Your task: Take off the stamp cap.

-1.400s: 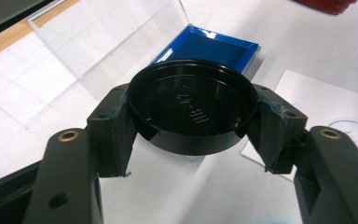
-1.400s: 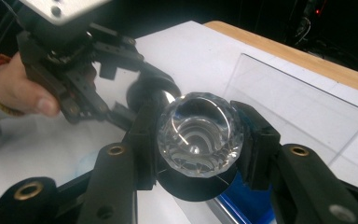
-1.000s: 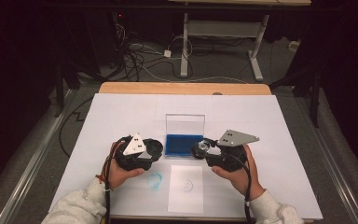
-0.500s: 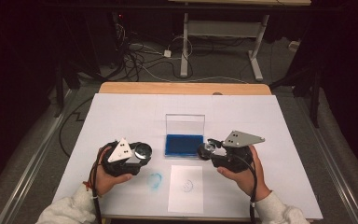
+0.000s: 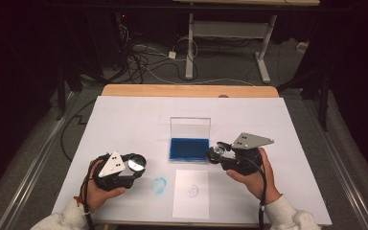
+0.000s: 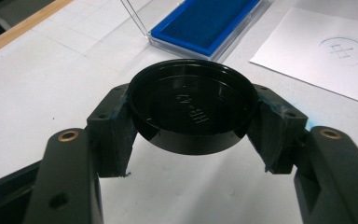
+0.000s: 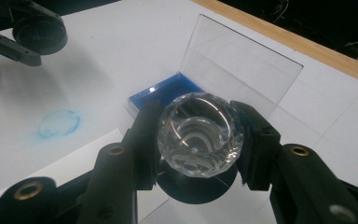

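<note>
I hold the stamp (image 7: 198, 140) by its faceted clear knob in my right gripper (image 5: 219, 152), jaws part-open and pressed on it, just right of the ink pad (image 5: 189, 148) so it can be inked. My left gripper (image 5: 136, 164), closed tight on the black cap (image 6: 192, 106), keeps it aside at the near left. The pad's case (image 7: 242, 60) stands open, blue pad inside; the paper (image 5: 191, 193) lies near.

Clamped between the left gripper's (image 6: 193, 140) matt black jaws, the round cap (image 6: 192, 105) is glossy black plastic. The right gripper (image 7: 198, 140) pinches a clear faceted stamp knob (image 7: 198, 135), glassy and shiny. Just beyond it, the ink pad (image 7: 165, 91) looks matt blue and felt-like under a smooth transparent lid (image 7: 242, 70).
</note>
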